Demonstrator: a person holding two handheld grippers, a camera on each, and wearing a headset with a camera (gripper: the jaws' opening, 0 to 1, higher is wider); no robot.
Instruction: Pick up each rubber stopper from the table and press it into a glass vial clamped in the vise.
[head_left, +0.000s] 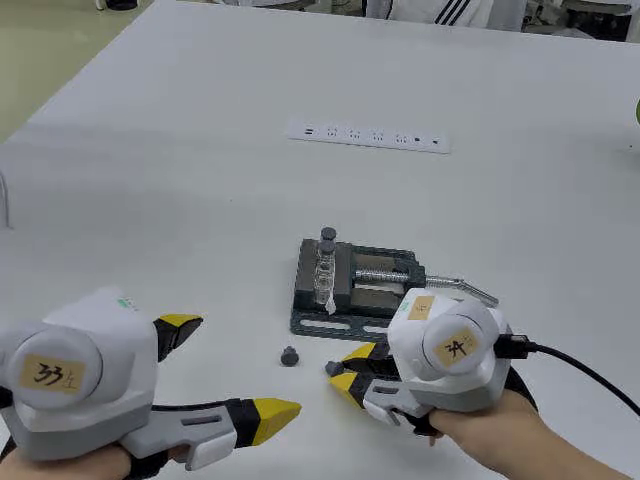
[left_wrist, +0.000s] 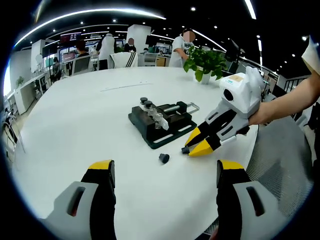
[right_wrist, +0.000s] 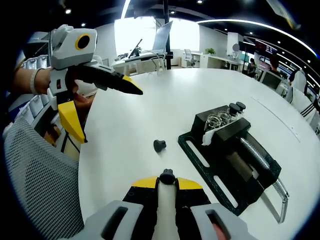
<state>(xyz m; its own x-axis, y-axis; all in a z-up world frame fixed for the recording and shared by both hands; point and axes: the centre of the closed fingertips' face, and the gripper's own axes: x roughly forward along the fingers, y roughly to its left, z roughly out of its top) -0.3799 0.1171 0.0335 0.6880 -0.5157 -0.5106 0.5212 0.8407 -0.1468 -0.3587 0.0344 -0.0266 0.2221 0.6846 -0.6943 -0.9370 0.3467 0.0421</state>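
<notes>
Right gripper pinched shut on small dark rubber stopper, near side of black metal vise. Left gripper wide open, empty. Carry step; next likely: align over clear glass vial, press straight.

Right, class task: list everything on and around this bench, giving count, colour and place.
table: one, white, under everything.
vise: one, dark, table centre.
vials: several, clear, clamped in vise; two capped.
loose stopper: one, grey, before the vise.
held stopper: one, grey, in right gripper.
power strip: one, white, far side.
plant: one, green, table edge.
left gripper: white, yellow-tipped, open.
right gripper: same colours, shut on held stopper.
</notes>
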